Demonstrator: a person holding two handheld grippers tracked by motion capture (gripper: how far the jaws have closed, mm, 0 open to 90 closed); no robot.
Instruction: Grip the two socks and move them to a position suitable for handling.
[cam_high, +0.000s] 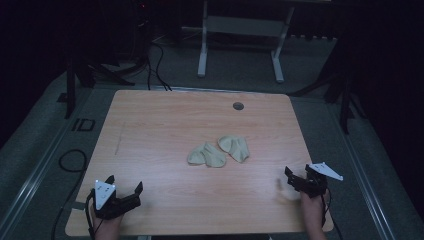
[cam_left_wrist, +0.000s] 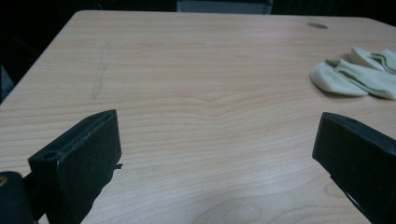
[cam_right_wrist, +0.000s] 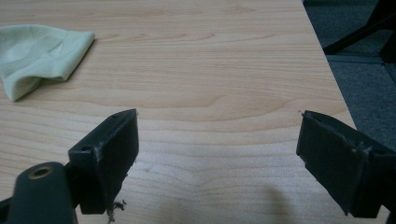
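Two pale cream fabric socks (cam_high: 220, 150) wait mid-bench.
Both jaws wide and empty: left tool (cam_high: 131, 192) and right tool (cam_high: 291, 176) sit well short of them; each should approach low, pinching one edge.

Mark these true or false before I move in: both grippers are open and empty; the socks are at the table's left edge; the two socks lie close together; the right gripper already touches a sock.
1. Both grippers are open and empty. True: the left gripper and the right gripper show wide-apart jaws with bare wood between them.
2. The socks are at the table's left edge. False: the left sock and right sock lie near the middle.
3. The two socks lie close together. True.
4. The right gripper already touches a sock. False: it sits apart from them, near the table's right front corner.
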